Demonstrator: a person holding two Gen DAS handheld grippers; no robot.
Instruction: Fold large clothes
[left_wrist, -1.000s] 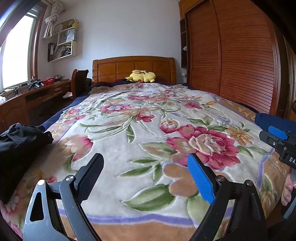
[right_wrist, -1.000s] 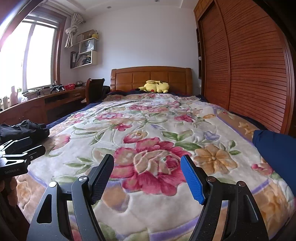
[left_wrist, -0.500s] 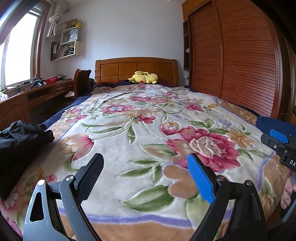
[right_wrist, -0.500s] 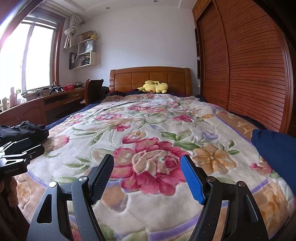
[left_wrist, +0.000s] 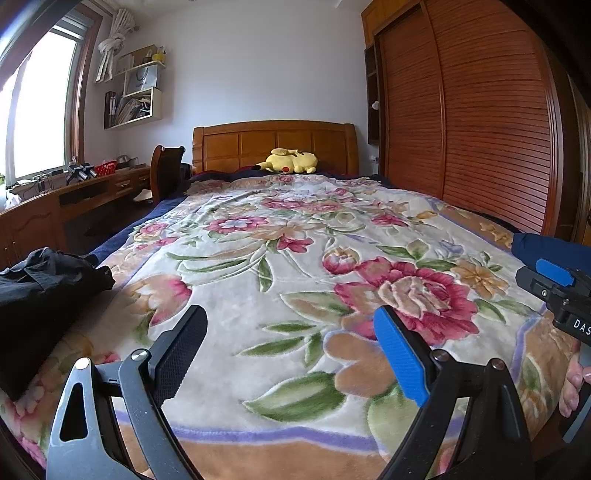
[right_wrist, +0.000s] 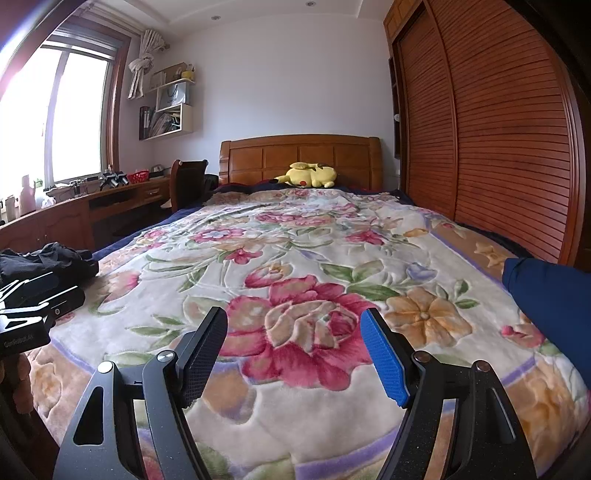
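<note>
Black garment (left_wrist: 40, 295), crumpled at the bed's left edge on the floral blanket (left_wrist: 280, 280) in the left wrist view, well left of the left tongs (left_wrist: 288, 354), spread wide and holding nothing; too bunched to show a long axis or heading. From the right wrist view, same black heap (right_wrist: 48, 258) far left behind the other tool, blue garment (right_wrist: 550, 299) at the right edge, right tongs (right_wrist: 293, 350) likewise wide apart and empty above the blanket. Best done, probably, by taking one garment at collar or hem and spreading it flat mid-bed before any fold.
</note>
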